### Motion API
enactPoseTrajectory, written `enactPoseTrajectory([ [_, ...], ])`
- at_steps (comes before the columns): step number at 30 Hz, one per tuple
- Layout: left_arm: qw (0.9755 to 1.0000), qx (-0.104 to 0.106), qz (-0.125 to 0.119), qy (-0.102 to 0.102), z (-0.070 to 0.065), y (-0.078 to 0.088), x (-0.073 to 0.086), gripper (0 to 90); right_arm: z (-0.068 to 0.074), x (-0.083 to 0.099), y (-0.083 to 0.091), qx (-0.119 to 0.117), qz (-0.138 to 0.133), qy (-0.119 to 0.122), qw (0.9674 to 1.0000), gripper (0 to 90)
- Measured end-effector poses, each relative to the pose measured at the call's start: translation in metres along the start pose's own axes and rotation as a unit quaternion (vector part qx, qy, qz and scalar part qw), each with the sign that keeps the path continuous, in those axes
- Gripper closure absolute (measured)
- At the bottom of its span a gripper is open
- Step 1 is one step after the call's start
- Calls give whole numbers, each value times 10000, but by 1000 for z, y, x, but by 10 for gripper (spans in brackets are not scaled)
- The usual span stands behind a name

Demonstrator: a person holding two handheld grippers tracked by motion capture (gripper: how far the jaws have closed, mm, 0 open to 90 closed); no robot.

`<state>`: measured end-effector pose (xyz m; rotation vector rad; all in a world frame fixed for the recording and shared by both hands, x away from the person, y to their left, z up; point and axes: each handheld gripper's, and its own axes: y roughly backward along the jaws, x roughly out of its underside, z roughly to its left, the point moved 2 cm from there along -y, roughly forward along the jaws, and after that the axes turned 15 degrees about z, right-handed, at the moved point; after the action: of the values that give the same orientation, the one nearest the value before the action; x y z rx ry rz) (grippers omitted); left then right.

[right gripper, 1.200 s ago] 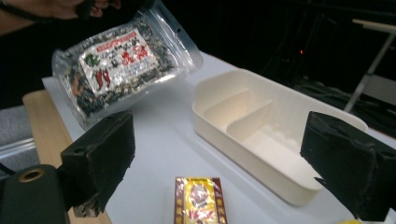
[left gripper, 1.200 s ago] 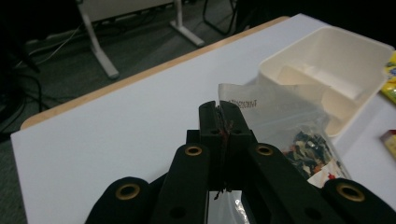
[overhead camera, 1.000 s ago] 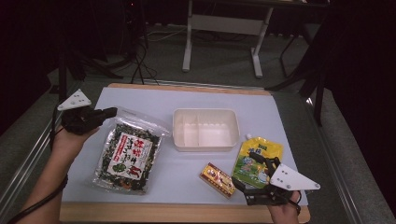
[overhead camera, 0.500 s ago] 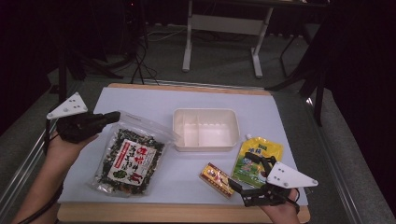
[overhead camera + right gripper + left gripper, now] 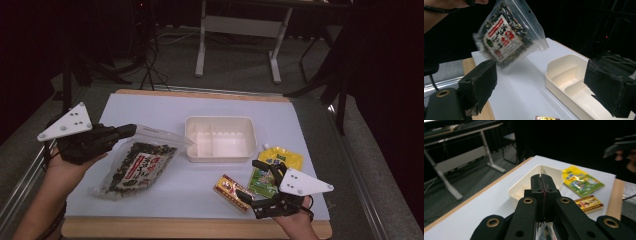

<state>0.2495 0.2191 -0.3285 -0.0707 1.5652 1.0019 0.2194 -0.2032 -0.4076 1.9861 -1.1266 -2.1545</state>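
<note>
My left gripper (image 5: pixel 127 131) is shut on the top edge of a clear bag of dried seaweed (image 5: pixel 142 167) with a red and white label. The bag hangs tilted from it, its lower end near the white mat. In the left gripper view the jaws (image 5: pixel 541 178) press flat together and point toward the cream tray (image 5: pixel 524 186). The bag (image 5: pixel 506 37) hangs in the air in the right gripper view. My right gripper (image 5: pixel 254 180) stands open near the front edge, between a yellow pouch (image 5: pixel 280 159) and a small red and yellow packet (image 5: pixel 231 190). Nothing lies between its pads (image 5: pixel 484 77).
A cream two-compartment tray (image 5: pixel 220 120) sits mid-table on the white mat (image 5: pixel 150 107). The wooden table edge (image 5: pixel 200 227) runs along the front. Desk legs and cables stand on the floor beyond the table.
My left gripper has risen and drawn back to the left, pulling the seaweed bag up by its top edge. The right gripper has stayed almost where it was.
</note>
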Motion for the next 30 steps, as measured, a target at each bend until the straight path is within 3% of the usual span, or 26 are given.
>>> enactPoseTrajectory([
  [7, 9989, 125, -445, -4, -3, 4, -20, 900, -6, -7, -5, -62, -46, -48, 10000, 112],
  [10, 9971, 315, -693, 5, -6, 3, -30, 900, -9, -10, -8, -135, -91, -67, 9998, 112],
  [14, 9930, 621, -988, -160, -18, 2, -45, 900, -12, -14, -14, -268, -175, -99, 9994, 112],
  [15, 9930, 621, -988, -160, -18, 2, -45, 900, -12, -14, -14, -268, -175, -99, 9994, 112],
  [17, 9901, 818, -1100, -307, -28, -1, -57, 900, -15, -17, -18, -449, -267, -107, 9986, 142],
  [18, 9901, 818, -1100, -307, -28, -1, -57, 900, -17, -17, -19, -533, -291, -133, 9981, 146],
  [19, 9880, 950, -1152, -395, -34, -3, -65, 900, -19, -17, -22, -630, -304, -176, 9974, 146],
  [21, 9870, 996, -1191, -423, -36, -4, -68, 900, -23, -17, -27, -762, -313, -275, 9962, 167],
  [23, 9842, 1170, -1219, -531, -44, -10, -79, 900, -27, -16, -32, -881, -339, -361, 9949, 167],
  [27, 9830, 1223, -1236, -596, -49, -14, -86, 900, -29, -15, -37, -966, -381, -418, 9937, 168],
  [28, 9807, 1333, -1268, -662, -54, -19, -92, 900, -29, -15, -38, -1072, -418, -439, 9924, 168],
  [30, 9785, 1471, -1273, -682, -56, -24, -96, 900, -29, -16, -41, -1332, -552, -423, 9886, 210],
])
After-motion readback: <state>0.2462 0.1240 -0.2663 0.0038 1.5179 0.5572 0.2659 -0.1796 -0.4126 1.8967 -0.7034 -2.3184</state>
